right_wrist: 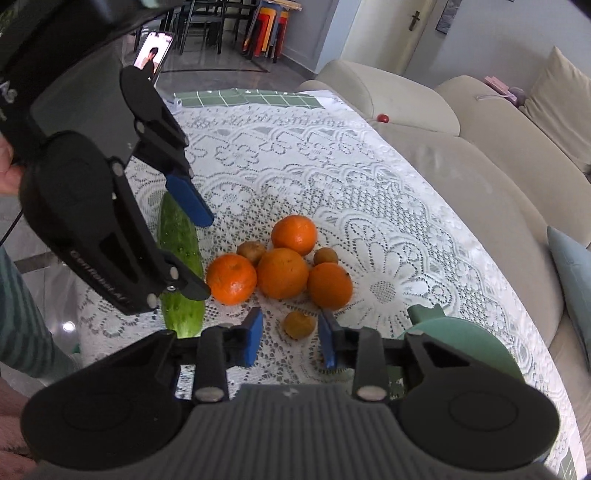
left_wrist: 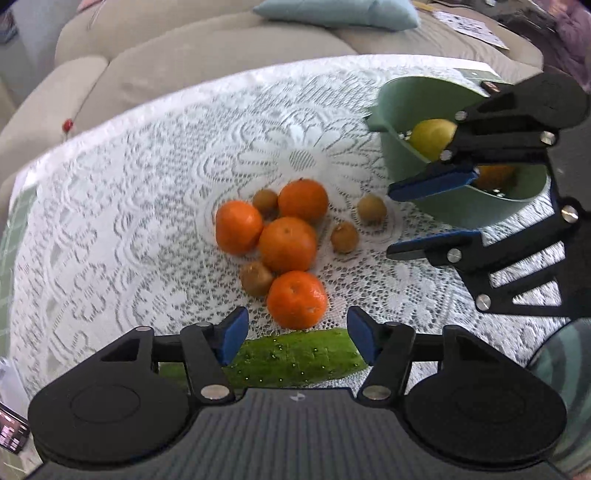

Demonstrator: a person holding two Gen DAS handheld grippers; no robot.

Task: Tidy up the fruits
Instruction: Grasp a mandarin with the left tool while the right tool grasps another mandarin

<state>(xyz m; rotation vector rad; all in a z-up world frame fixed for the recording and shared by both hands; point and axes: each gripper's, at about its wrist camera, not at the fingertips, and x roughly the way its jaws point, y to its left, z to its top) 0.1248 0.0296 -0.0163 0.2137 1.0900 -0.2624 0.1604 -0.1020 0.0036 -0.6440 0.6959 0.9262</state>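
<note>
Several oranges (left_wrist: 287,243) and several small brown kiwis (left_wrist: 344,237) lie clustered on the lace tablecloth (left_wrist: 147,206). A cucumber (left_wrist: 295,356) lies near the table's front edge. A green bowl (left_wrist: 410,99) at the right holds a lemon (left_wrist: 432,138) and an orange. My left gripper (left_wrist: 297,332) is open and empty, above the cucumber and just short of the nearest orange (left_wrist: 297,300). My right gripper (left_wrist: 392,222) is open and empty beside the bowl; in the right wrist view it (right_wrist: 290,338) faces a kiwi (right_wrist: 299,325), with the oranges (right_wrist: 282,273) behind and the left gripper (right_wrist: 207,254) over the cucumber (right_wrist: 181,240).
A beige sofa (left_wrist: 184,48) with a light blue cushion (left_wrist: 340,14) runs behind the table. A phone (right_wrist: 153,55) stands at the table's far end near a green gridded mat (right_wrist: 251,99). A small red object (right_wrist: 383,118) lies on the sofa edge.
</note>
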